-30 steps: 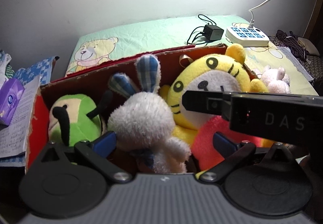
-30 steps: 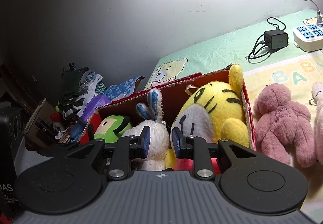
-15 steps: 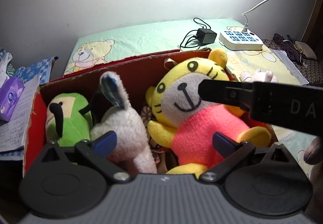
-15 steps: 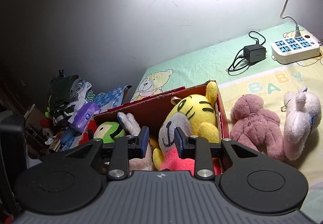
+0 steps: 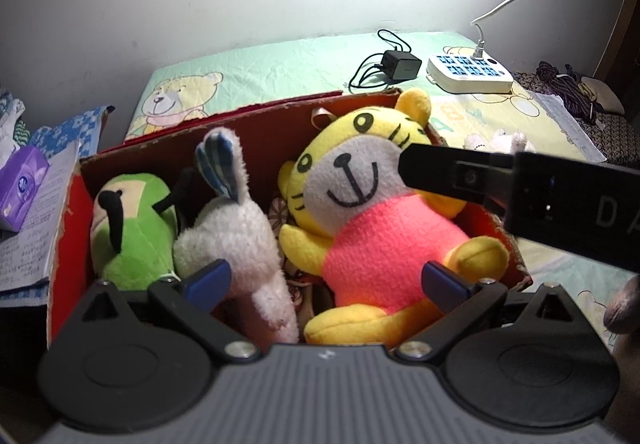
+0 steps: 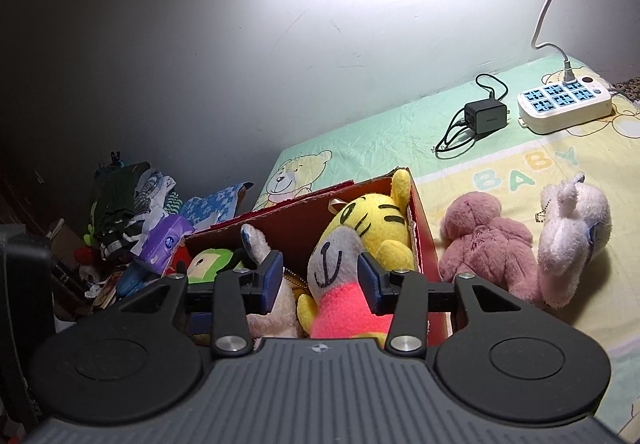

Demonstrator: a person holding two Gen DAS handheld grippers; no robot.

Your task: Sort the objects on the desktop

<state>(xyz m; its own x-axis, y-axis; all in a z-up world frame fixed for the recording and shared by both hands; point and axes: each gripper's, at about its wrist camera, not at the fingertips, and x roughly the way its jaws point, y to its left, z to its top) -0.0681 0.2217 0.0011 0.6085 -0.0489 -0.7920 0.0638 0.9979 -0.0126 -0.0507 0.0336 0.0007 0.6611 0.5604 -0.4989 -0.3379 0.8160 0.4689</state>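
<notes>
Over the red box, both claws hang wide open and empty, left claw and right claw, since the tiger toy already sits inside; pink bear waits on the surface beside it.

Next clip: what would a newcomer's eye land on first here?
The yellow tiger plush in a pink top, filling the right side of the red cardboard box beside a white bunny and green plush. Two pink plush toys lie outside on the bedsheet.

Yellow tiger plush sits upright in red box.
</notes>
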